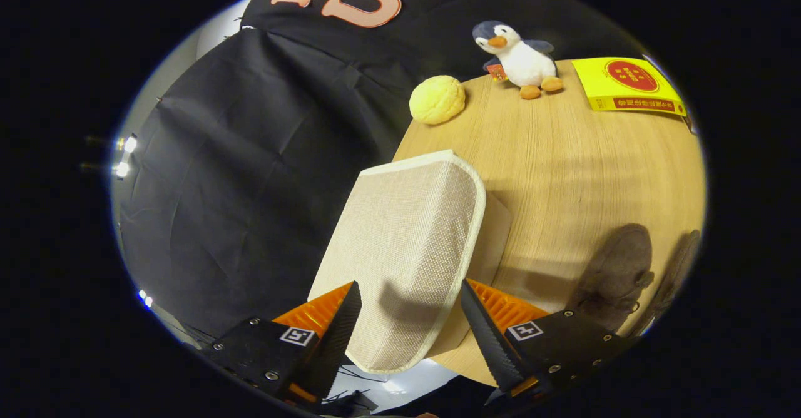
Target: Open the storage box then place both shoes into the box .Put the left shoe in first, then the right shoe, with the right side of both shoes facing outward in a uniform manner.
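Fingers (410, 318) flank one box lid (407, 249); two shoes (616, 274) beyond.

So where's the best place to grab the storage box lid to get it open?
Take the lid by its near piped corner edge, which already lies between the open gripper fingers. Come straight ahead from this side: the flap is thin and flat there, and it overhangs the box body, so closing should pinch it for lifting.

Gripper (410, 296) — black housings with silver screws, ribbed pads (square marker tags on each).
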Demonstrator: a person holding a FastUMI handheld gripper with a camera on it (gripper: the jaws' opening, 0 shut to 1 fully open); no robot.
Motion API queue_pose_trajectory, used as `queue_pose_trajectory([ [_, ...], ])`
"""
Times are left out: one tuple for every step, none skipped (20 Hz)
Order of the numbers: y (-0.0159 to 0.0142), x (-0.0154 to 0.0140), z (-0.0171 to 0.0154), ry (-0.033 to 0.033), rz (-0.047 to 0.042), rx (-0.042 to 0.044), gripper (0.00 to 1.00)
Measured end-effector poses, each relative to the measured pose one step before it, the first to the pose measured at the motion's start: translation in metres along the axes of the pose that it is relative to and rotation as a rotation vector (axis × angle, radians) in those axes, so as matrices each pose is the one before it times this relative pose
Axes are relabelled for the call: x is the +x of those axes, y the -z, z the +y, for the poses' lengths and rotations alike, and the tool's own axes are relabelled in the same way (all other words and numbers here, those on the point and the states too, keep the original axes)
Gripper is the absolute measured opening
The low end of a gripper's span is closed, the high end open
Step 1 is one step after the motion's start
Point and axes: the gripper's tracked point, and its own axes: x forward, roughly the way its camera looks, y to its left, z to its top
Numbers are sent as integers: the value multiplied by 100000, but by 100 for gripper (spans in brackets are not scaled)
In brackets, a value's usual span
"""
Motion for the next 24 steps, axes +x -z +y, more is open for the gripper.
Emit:
queue_pose_trajectory([
  [246,428,122,-1643,752,1474,96],
  [-3,403,130,-1562,11,673,96],
  [228,428,-142,-428,336,260,96],
  [254,449,-213,-289,1339,48,96],
  [589,141,-112,-370,2069,1257,96],
  [81,50,483,-2324,670,3618,96],
  [-98,-254,348,-1558,-884,2514,95],
  [-317,-399,211,-1062,-1356,171,93],
  [-323,-569,222,-1975,-1219,230,92],
  [-282,-520,573,-2628,-771,1334,90],
  [-318,-525,867,-2639,-780,1799,86],
  [-224,-607,912,-2167,-797,1489,83],
  [-300,-673,1314,-2735,-1637,375,74],
  [-320,-511,1190,-2309,-1766,-84,70],
  [-379,-523,1092,-1376,-2703,159,61],
  [-575,-245,1214,-1678,-2491,-51,56],
  [-279,-156,1293,-1066,-2327,-137,47],
  [-249,162,1121,-971,-1409,-582,42],
  [-56,328,1315,-2038,-806,-696,37],
  [162,546,1340,-2212,-549,-910,37],
  [289,326,1569,-896,-268,-1239,37],
  [79,530,1251,-804,-322,-1831,37],
  [121,671,1296,-929,-730,-1804,37],
  [-198,858,1279,-981,-1006,-1272,37],
])
